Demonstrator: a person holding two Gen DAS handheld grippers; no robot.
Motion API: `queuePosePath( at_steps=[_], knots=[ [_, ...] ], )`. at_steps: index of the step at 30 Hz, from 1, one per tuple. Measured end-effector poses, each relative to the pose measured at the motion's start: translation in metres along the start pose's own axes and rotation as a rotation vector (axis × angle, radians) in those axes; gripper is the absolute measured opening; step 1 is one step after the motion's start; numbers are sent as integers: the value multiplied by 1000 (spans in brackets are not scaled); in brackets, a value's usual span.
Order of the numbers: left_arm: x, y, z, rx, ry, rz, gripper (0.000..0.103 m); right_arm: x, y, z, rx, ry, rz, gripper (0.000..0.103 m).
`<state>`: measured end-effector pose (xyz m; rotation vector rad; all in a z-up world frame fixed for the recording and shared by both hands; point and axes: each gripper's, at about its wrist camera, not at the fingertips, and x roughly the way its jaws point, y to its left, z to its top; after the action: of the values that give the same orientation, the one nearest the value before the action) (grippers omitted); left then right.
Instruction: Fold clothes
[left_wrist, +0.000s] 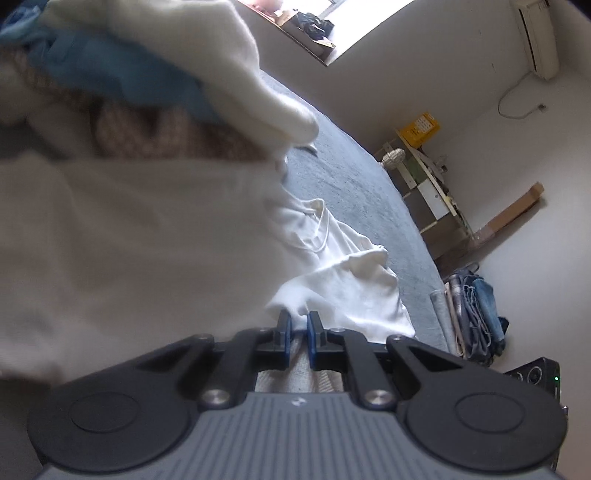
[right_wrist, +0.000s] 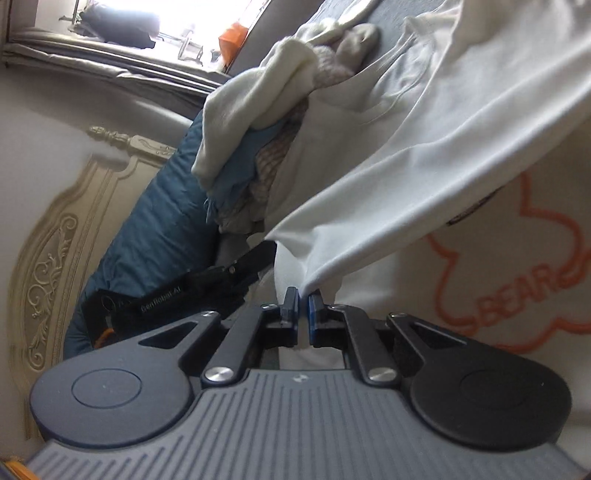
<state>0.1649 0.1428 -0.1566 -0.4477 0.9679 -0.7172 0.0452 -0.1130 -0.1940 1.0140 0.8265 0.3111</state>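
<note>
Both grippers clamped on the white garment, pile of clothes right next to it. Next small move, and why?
Probably lift and spread both hands apart so the cloth hangs flat. The left gripper and right gripper are each shut on an edge of the white garment, which runs taut from the right gripper but lies bunched on the grey bedcover and close against the clothes pile.

Each gripper is a black linkage on a grey ribbed housing. The left gripper has two narrow black fingers faced with blue pads, jointed arms fixed with silver screws, and round black discs at either side. The right gripper is built the same, a small white logo just behind its fingers.
</note>
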Motion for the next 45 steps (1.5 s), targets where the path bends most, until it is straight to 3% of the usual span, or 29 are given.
queuePosePath(
  at_steps=[7,9,12,16,21,24,26,29,32,37,38,39,43,45],
  knots=[
    [8,19,6,92,79,116,10,36,7,-5,3,15,-15,3],
    [15,30,0,98,96,159,18,47,-1,-9,12,29,-53,7],
    [13,38,-9,113,53,213,27,57,-19,-17,36,79,-103,9],
    [-9,28,-15,140,-55,200,35,41,-28,-22,1,98,-84,23],
    [-27,-10,-35,300,-80,178,42,-11,-28,-12,-147,54,-140,25],
    [-22,-31,-55,413,-36,155,46,-50,-29,-2,-278,-31,-244,25],
    [-12,-38,-66,449,-3,173,47,-75,-29,2,-430,-120,-400,25],
    [1,-34,-73,410,25,218,46,-99,-39,10,-615,-220,-664,25],
    [0,-32,-72,355,-7,219,46,-103,-55,18,-795,-247,-868,24],
    [2,-25,-68,290,-36,257,46,-77,-82,30,-1000,-158,-996,22],
    [6,-23,-68,279,-32,278,46,-70,-86,32,-1024,-140,-1015,19],
    [10,-20,-67,267,-22,296,45,-65,-90,34,-1050,-131,-1042,3],
    [17,-16,-69,260,8,327,43,-77,-92,33,-1036,-215,-1090,0],
    [19,-16,-71,268,14,335,43,-83,-99,31,-1003,-215,-1096,0]
  ],
)
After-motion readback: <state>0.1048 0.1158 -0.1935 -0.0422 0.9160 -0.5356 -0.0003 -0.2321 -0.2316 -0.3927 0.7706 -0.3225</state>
